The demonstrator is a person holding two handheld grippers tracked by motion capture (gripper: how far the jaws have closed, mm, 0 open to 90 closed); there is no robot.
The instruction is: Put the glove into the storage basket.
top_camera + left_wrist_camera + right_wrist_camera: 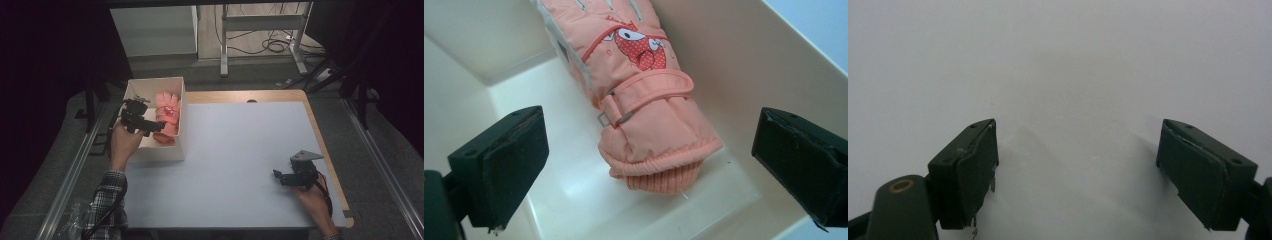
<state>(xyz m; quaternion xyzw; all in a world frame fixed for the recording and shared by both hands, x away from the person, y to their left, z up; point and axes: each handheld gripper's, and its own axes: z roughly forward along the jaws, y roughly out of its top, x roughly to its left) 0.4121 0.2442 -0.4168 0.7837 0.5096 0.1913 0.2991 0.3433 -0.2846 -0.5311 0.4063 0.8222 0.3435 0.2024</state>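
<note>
Glove (644, 100) is the thing being handled here: a peach padded one with a red cartoon patch, lying in the white box (131, 92) at the desk's (235, 150) far left corner, along the box's right wall, knit cuff toward the near end.

Left gripper (148, 126) hangs over the box with its jaws wide open, one on each side of the cuff, gripping nothing. Right gripper (281, 176) sits near the desk's near right corner, jaws also spread wide and empty, pointing at bare desk.

What could go wrong, I reckon: the glove is puffy and slick, so a shallow pinch on the cuff might slip. That right jaw is also close to the box wall and could catch it, dragging the box along.
</note>
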